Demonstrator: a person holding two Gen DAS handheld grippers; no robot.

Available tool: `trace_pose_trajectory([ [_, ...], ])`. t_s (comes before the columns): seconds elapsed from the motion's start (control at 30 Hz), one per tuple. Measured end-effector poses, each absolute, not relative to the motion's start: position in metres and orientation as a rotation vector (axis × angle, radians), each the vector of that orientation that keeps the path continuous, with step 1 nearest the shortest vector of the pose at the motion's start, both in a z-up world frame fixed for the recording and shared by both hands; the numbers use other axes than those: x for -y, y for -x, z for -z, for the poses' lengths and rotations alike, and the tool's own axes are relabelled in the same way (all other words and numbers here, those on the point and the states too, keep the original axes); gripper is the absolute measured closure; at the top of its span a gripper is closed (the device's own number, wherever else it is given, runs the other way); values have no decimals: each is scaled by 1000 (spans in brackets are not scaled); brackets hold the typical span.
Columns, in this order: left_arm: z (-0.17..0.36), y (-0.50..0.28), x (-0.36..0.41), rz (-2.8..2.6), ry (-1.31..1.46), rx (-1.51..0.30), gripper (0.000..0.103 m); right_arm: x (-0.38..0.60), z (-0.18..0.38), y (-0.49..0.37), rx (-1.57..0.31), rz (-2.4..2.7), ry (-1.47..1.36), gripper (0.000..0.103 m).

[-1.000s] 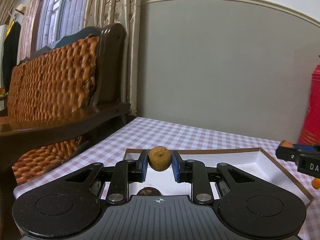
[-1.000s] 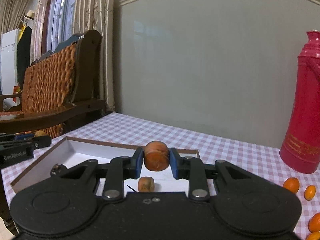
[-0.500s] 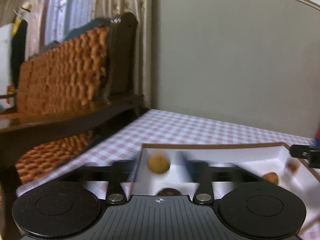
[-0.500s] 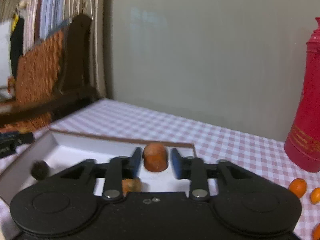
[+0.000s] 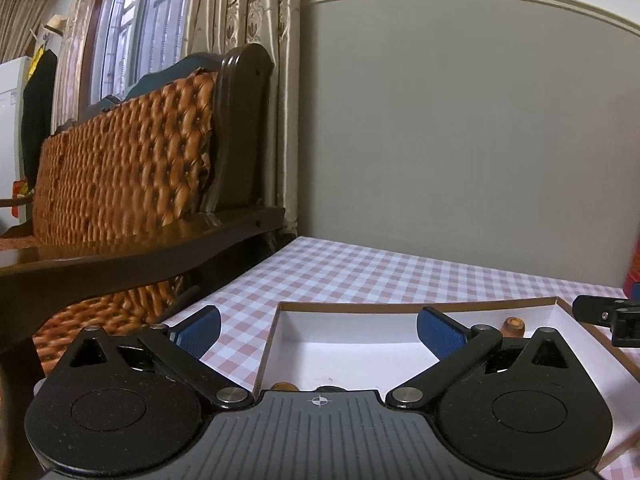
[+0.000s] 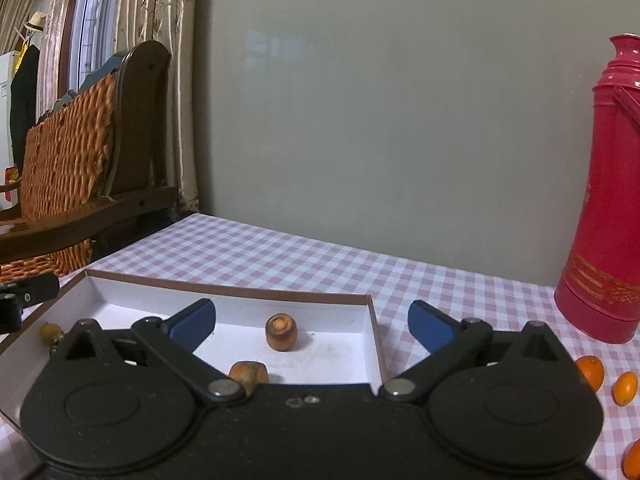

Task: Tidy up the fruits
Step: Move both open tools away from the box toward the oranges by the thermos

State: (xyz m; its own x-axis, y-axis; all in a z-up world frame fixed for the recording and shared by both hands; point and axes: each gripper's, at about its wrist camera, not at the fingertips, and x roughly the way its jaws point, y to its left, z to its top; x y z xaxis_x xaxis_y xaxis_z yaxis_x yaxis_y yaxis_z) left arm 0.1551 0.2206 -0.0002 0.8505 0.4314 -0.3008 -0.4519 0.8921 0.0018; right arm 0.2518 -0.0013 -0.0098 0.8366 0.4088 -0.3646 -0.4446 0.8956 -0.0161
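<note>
Both carrot pieces (image 6: 281, 332) lie below the wide-open right gripper (image 6: 312, 320).

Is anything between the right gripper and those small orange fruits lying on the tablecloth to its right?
Nothing visible. The right gripper hangs open over the box, and bare checked cloth separates it from the orange fruits. The red flask stands farther back.

I counted three brown fruits in one white box (image 6: 372, 344): one upright at the middle (image 6: 281, 332), one near my right tool's body (image 6: 248, 374), one at the left wall (image 6: 50, 332). Four small orange fruits lay on the checked cloth at the right (image 6: 591, 372). One red flask (image 6: 608, 200) stood far right
</note>
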Motion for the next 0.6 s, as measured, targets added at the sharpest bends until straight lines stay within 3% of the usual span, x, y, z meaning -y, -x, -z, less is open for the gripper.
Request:
trace_pose_trajectory([
  [0.6,-15,-127,-187,-502,50,-268,0,22,-14,-210,-279,-516,81,6],
])
